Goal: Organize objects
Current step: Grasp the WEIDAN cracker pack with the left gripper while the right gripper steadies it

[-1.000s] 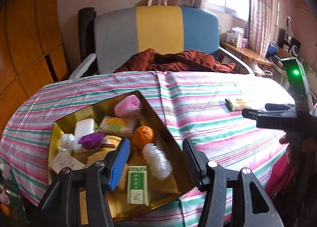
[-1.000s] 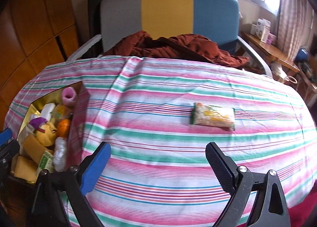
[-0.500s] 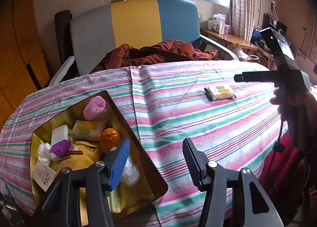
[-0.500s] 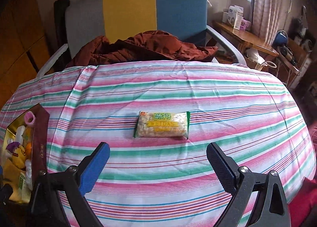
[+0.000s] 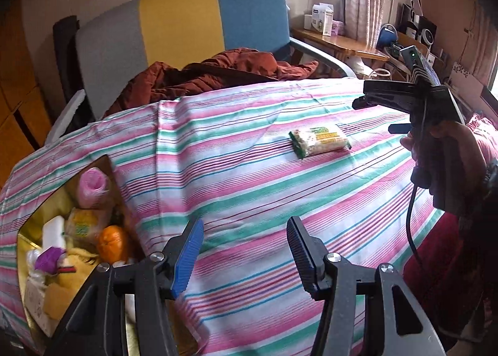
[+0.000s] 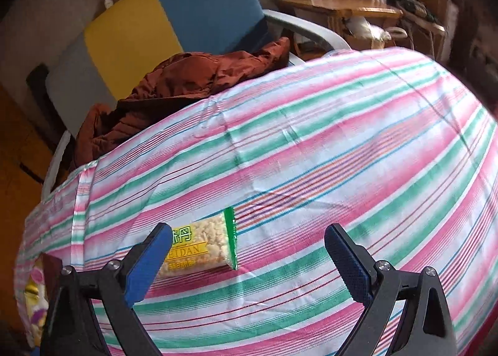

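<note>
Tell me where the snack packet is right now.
The snack packet lies flat on the striped tablecloth, just ahead of the open right gripper, partly behind its left finger.

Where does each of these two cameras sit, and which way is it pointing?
Left wrist: on the left tongs, facing across the striped tablecloth, gold box at left; the person's hand with the right tongs shows.
Right wrist: on the right tongs, tilted, low over the snack packet; only its open fingers show.
Shared: packet, tablecloth, chair.
</note>
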Tool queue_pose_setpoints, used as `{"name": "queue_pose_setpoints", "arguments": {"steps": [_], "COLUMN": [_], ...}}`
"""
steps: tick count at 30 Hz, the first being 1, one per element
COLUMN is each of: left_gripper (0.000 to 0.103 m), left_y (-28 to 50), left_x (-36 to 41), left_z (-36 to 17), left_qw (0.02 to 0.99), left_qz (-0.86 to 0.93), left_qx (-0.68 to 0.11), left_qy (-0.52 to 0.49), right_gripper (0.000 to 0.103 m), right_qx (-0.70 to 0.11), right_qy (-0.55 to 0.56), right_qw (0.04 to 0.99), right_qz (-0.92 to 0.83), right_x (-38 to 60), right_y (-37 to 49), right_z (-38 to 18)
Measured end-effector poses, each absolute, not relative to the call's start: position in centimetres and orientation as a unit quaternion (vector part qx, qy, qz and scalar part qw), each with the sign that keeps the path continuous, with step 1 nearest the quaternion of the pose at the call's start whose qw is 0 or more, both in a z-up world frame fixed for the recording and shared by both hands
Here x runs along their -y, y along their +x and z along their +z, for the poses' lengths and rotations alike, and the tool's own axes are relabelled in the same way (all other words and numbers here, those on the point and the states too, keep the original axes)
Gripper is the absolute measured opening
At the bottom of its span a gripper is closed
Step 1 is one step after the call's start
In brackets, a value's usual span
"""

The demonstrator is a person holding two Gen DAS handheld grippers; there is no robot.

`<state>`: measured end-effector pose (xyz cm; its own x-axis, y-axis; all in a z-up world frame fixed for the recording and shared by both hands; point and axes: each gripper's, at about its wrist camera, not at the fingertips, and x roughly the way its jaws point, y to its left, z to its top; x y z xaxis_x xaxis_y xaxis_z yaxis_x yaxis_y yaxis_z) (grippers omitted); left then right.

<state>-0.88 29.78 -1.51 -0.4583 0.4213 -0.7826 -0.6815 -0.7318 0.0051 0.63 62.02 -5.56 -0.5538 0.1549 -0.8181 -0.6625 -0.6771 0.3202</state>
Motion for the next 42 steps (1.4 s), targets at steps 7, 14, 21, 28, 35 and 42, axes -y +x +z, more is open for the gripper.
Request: {"name": "queue_pose_setpoints", "arguments": {"steps": [7,14,21,28,35,42], "left_gripper": [0.056,0.057,0.058,0.075,0.082,0.081], "left_y": [-3.7,-6.8,-9.4,-10.9,-9.7,-9.9], "left_x": [-35.6,-39.8,-42.8,-46.6,-49.4,-50.4], "left_z": [-3.3,-5.6,-6.8,-6.9,-7.5,-10.3], "left_qw": [0.358,0.373,0.386,0.414,0.507,0.509], "left_qz": [0.81,0.785,0.774,0.783,0.716,0.698], "left_qx": [-0.156,-0.1,-0.083,-0.124,-0.245,-0.283], "left_qy": [-0.437,-0.483,-0.494,-0.448,-0.412,-0.417], "right_gripper": [0.1,0.1,0.103,0.103,0.103,0.103], "right_qx": [-0.362,-0.377,-0.402,-0.415,-0.425,-0.425], "right_qy": [-0.396,-0.401,-0.395,-0.4,-0.399,-0.4], "right_qw": [0.224,0.187,0.148,0.154,0.178,0.178], "right_qz": [0.814,0.813,0.813,0.802,0.793,0.792], "right_x": [-62.5,-62.0,-62.0,-62.5,-63.6,-63.7], "right_y": [0.8,0.1,-0.8,-1.0,-0.5,-0.7], "right_z": [-5.9,-6.5,-7.0,-7.8,-8.0,-7.9]}}
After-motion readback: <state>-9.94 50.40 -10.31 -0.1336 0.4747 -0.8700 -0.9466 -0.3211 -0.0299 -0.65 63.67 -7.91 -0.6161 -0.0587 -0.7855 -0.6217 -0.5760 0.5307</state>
